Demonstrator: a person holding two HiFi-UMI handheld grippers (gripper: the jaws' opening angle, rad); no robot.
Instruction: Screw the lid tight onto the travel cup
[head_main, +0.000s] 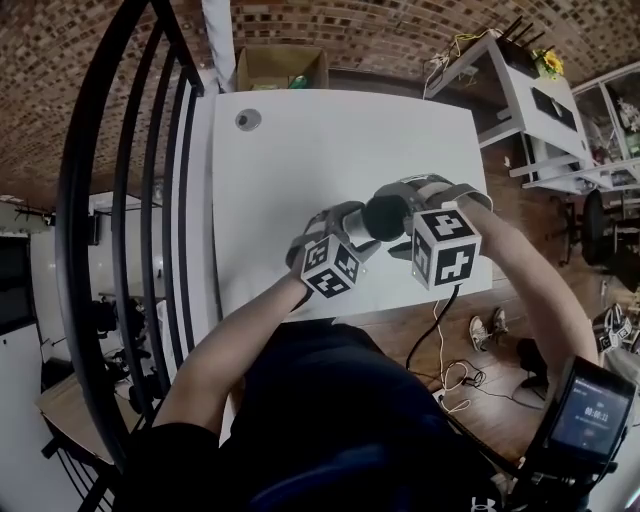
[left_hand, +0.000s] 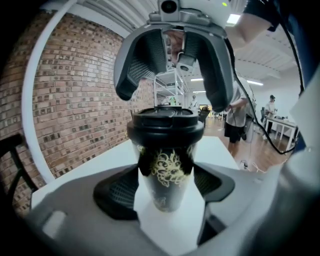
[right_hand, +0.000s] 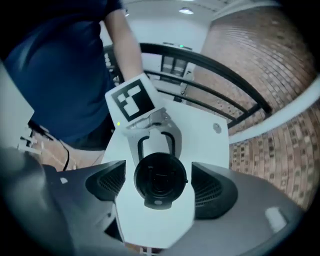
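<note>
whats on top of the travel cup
A black lid sits on the travel cup. Above it the right hand-held gripper hangs with jaws apart, clear of the lid's sides. The lid covers the cup's inside, so its contents cannot be seen.

Open-plan lab or workshop in a brick-walled building: brick wall (left_hand: 65, 100), white worktop (head_main: 330, 160), black metal railing (head_main: 135, 200), white shelf units (head_main: 520, 100), wooden floor (head_main: 520, 215) with loose cables (head_main: 440, 335); further desks (left_hand: 281, 126) and a standing person (left_hand: 235, 120) beyond the worktop.
</note>
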